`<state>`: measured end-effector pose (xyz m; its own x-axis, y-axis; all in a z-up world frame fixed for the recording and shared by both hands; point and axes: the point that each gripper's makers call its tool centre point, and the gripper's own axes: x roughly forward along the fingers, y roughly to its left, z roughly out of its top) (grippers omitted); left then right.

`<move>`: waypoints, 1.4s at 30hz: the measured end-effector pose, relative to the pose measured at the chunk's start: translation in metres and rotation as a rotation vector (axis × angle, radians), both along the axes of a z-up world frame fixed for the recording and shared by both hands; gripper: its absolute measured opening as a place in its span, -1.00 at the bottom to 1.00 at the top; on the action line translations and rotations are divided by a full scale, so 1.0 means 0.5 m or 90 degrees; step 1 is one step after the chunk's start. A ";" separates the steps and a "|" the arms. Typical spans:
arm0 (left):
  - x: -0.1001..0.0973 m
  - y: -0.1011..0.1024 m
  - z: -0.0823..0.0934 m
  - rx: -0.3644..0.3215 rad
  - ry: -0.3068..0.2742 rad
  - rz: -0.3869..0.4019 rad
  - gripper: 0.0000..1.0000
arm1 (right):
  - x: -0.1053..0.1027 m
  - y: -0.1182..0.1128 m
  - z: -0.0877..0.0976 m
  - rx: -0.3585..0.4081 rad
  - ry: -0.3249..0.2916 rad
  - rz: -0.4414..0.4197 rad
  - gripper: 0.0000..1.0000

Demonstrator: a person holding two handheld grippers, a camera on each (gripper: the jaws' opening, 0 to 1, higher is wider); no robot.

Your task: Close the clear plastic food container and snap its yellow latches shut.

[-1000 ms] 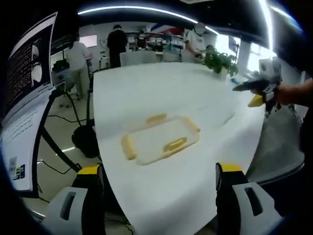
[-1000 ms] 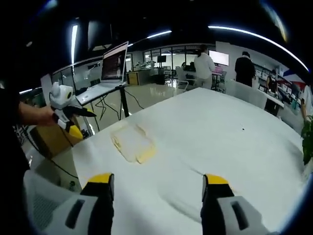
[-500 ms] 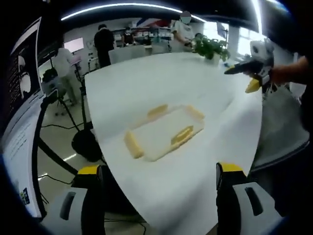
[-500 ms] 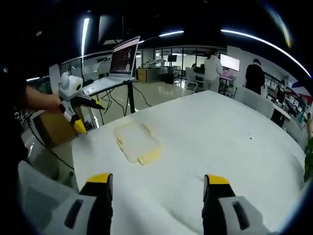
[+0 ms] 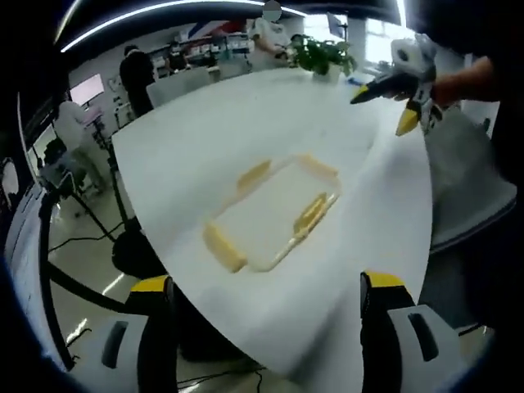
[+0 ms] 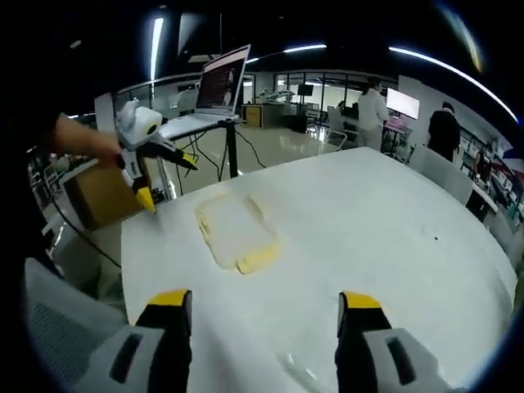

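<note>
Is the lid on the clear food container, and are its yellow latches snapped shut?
Lid on: container lies flat on the white table. Latches appear splayed outward; cannot tell for certain.

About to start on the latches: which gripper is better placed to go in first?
Probably the left. In the left gripper view the container lies just ahead of the open jaws, near the table edge. In the right gripper view it sits farther out, and the left gripper hovers beside it, nearer than the right gripper.
</note>
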<state>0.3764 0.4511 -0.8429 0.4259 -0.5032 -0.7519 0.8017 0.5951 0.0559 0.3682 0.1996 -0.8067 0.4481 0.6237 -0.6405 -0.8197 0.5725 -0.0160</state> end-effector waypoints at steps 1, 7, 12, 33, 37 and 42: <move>0.002 -0.001 -0.002 0.006 -0.001 -0.010 0.84 | 0.002 0.002 -0.001 -0.002 0.001 0.004 0.43; 0.013 -0.004 -0.011 0.043 -0.003 -0.062 0.81 | 0.019 0.012 -0.004 -0.009 0.004 0.023 0.42; 0.024 -0.010 -0.017 0.042 0.007 -0.084 0.76 | 0.026 0.020 -0.007 -0.023 -0.010 0.052 0.31; 0.042 -0.006 -0.036 0.068 0.039 -0.143 0.59 | 0.049 0.059 -0.049 -0.069 0.022 0.128 0.21; 0.052 -0.010 -0.036 0.074 0.039 -0.152 0.60 | 0.049 0.061 -0.060 -0.081 0.025 0.150 0.22; 0.063 -0.020 -0.034 0.088 0.042 -0.164 0.70 | 0.053 0.068 -0.070 -0.088 0.026 0.169 0.23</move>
